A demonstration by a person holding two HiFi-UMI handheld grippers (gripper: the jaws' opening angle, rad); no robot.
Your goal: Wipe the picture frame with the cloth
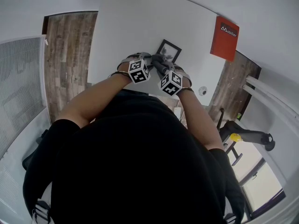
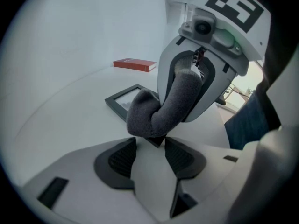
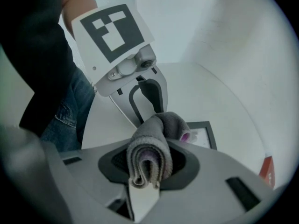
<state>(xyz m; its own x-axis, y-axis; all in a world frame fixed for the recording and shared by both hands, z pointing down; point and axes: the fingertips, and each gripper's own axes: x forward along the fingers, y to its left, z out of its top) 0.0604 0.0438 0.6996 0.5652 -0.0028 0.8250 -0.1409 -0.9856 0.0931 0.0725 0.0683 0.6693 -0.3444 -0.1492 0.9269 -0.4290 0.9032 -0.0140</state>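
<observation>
Surface: white worktop, matte and mostly bare. The picture frame lies flat on it, black-edged with a pale picture inside. A red book lies flat further along the worktop, well apart from the frame. A small round item sits near the worktop edge; too small to identify.

Room: wood-plank floor shows on both sides of the worktop. A white mesh panel stands at the left. At the right, a black and yellow object sits low by a bright window area; what it is cannot be told. Walls are plain white.

Left gripper: fingers narrowed onto the near corner of the frame, which sits between their tips. The cloth masks part of that contact.

Right gripper: fingers closed on the cloth. The cloth is grey, folded several layers thick, with a purple inner face showing at the fold. Its free end curls forward from the fingers and rests on the frame near the corner the left gripper holds.

The two grippers are close together, facing one another over the frame. The person's black shirt fills the lower head view.
</observation>
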